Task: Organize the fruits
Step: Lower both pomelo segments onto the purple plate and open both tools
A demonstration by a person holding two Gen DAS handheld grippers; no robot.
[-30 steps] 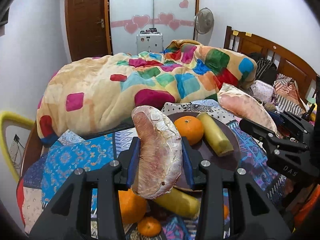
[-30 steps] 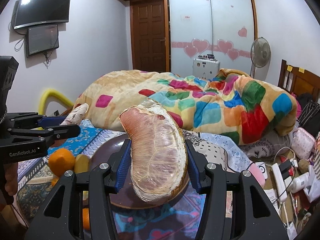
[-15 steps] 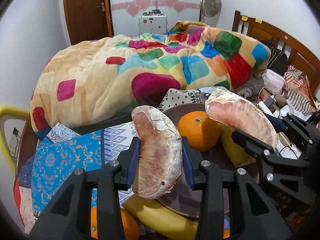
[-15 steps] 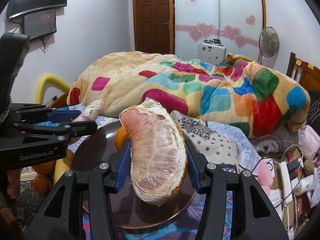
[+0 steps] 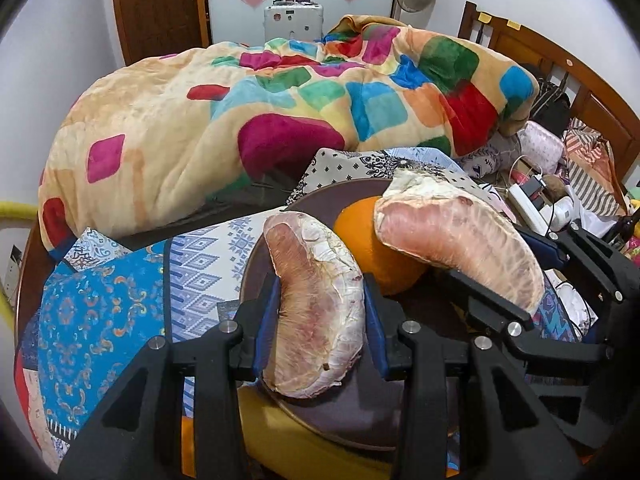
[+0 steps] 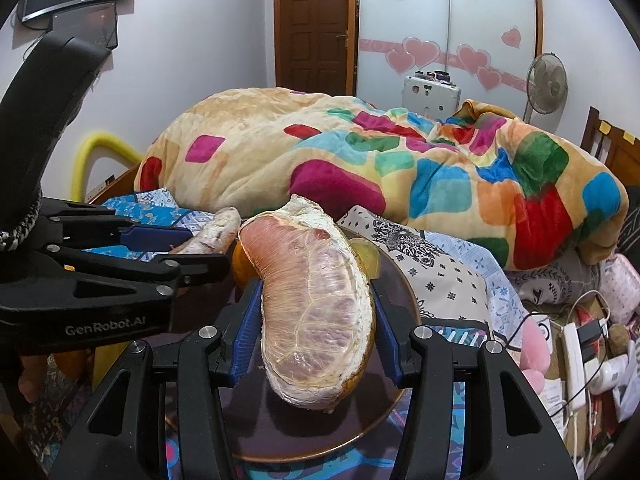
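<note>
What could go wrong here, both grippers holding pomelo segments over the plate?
1. The left gripper and right gripper are close over the plate; they could collide while lowering.
2. The right segment sits right by the orange; setting it down may nudge the orange off the plate.
3. The left segment is soft; squeezing harder could tear it.

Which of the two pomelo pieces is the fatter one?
The pomelo wedge in the right tool, pale pink and broad. The pomelo slice in the left tool is narrower and browner.
</note>
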